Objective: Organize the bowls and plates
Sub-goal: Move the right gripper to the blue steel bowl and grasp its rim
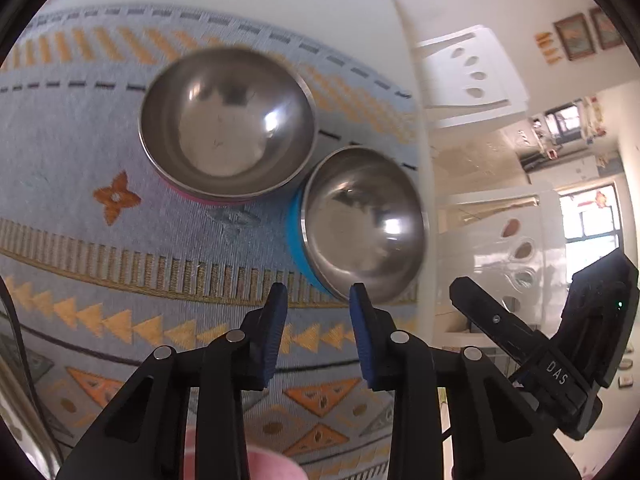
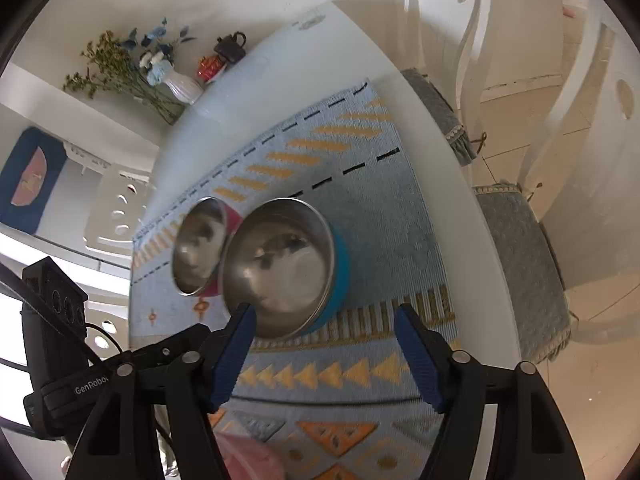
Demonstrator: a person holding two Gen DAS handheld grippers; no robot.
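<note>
2 round steel bowls sit side by side on a woven placemat (image 1: 100, 248) that lies flat on the smooth white desk (image 2: 248, 92). In the left wrist view, the pink-sided bowl (image 1: 226, 122) lies to the left and farther away, its polished inside throwing back soft highlights; the blue-sided bowl (image 1: 362, 224) lies to the right and nearer, close to the mat's right edge, its rim touching or almost touching the pink one. Both stand upright and hold nothing. The mat is pale blue cloth with a ribbed weave, patterned in yellow triangles, orange diamonds and dashed dark lines.

Low in that view, the left gripper (image 1: 318, 300) hovers above the mat just short of the blue-sided bowl, its ridged blue fingers (image 1: 276, 332) parted by a narrow gap and gripping nothing. Further right, part of the other black tool shows beyond the desk edge.

In the right wrist view, a white vase of dried flowers (image 2: 182, 86) and a dark teapot (image 2: 231, 47) stand at the far end of the desk. The right gripper (image 2: 324, 312) has its fingers (image 2: 418, 354) spread wide and holding nothing, the left one near that bowl's near rim. White chairs (image 2: 452, 20) with grey cushions stand at the right.
</note>
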